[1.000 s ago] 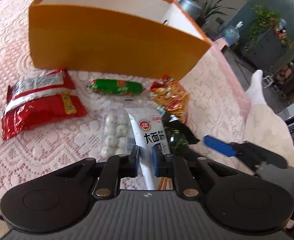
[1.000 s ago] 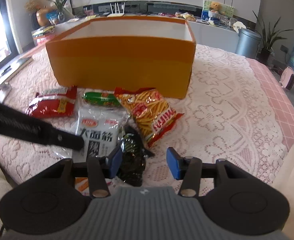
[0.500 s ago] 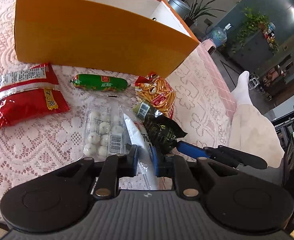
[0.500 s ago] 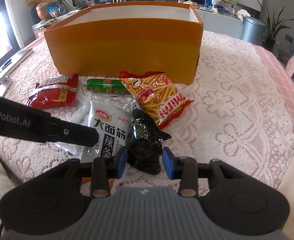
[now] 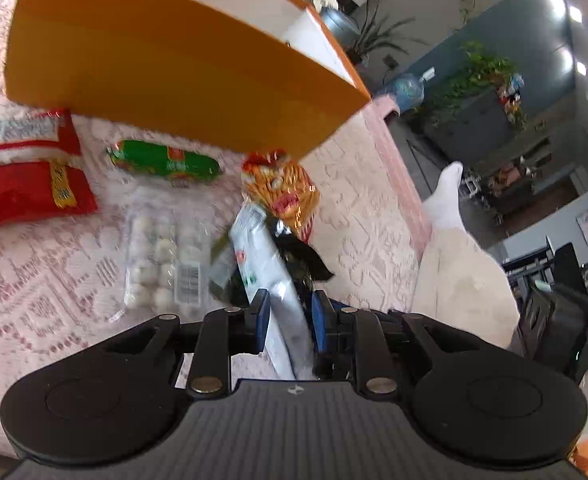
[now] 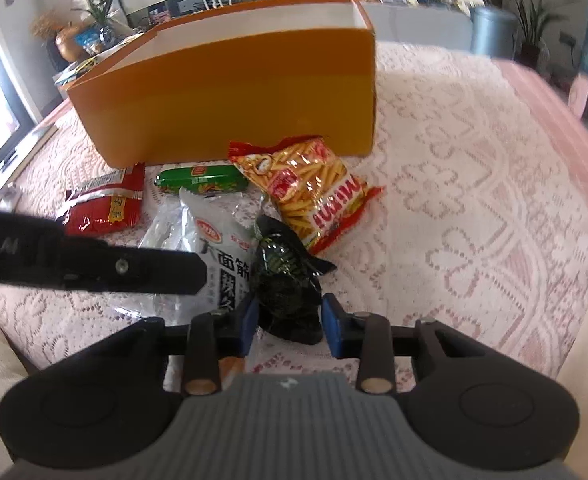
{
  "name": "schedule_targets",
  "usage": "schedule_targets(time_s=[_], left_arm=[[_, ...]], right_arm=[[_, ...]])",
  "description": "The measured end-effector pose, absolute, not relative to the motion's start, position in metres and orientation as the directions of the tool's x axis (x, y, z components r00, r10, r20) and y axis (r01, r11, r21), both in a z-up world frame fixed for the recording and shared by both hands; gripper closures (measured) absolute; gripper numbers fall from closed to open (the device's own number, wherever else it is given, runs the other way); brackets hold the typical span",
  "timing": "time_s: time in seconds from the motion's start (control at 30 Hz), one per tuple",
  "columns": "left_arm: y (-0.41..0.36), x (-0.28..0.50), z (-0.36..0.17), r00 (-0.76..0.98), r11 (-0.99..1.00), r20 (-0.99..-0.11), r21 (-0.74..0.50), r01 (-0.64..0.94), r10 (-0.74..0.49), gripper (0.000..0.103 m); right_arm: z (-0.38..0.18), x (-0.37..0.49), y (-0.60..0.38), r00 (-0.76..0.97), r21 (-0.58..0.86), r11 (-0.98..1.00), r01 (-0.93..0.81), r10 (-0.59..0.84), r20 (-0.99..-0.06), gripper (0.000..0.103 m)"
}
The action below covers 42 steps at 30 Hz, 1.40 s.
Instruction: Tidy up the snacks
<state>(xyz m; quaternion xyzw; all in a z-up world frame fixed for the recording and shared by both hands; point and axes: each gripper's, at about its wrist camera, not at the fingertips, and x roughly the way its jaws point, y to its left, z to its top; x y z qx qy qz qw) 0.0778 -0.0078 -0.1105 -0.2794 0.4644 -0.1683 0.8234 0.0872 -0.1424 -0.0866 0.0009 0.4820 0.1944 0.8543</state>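
Left wrist view: my left gripper is clenched on the white snack packet, which stands edge-on between the blue fingers, in front of the orange box.

Right wrist view: my right gripper brackets the dark green packet lying on the lace tablecloth; whether its fingers press it, I cannot tell.

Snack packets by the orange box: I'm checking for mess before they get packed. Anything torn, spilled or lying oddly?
Nothing looks torn or spilled. Only the white packet sits oddly: tilted on edge between the left claw's fingers, leaning over the dark packet.
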Motion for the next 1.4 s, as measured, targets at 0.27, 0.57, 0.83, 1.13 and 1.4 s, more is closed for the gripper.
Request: schedule_targets(time_s=[0.27,0.57,0.83,1.13,1.4], left_arm=[[-0.013,0.083,-0.115,0.505,0.794,-0.691,-0.608,-0.020,-0.517,0.079],[-0.010,0.089,-0.120,0.489,0.835,-0.749,-0.546,-0.074,-0.446,0.086],[-0.003,0.085,-0.111,0.526,0.849,-0.734,-0.527,-0.045,-0.428,0.092],[0.007,0.082,-0.102,0.553,0.867,-0.734,-0.497,-0.044,-0.393,0.093],[0.010,0.083,-0.102,0.552,0.866,-0.736,-0.498,-0.048,-0.393,0.093]], right_arm=[[-0.091,0.091,-0.150,0.407,0.291,0.912,-0.290,0.392,-0.825,0.074],[-0.086,0.085,-0.143,0.444,0.214,0.913,-0.348,0.362,-0.820,0.072],[-0.081,0.086,-0.137,0.518,0.118,0.911,-0.394,0.327,-0.791,0.059],[-0.085,0.098,-0.132,0.509,0.138,0.909,-0.392,0.340,-0.791,0.057],[-0.094,0.109,-0.134,0.456,0.238,0.916,-0.323,0.371,-0.809,0.064]])
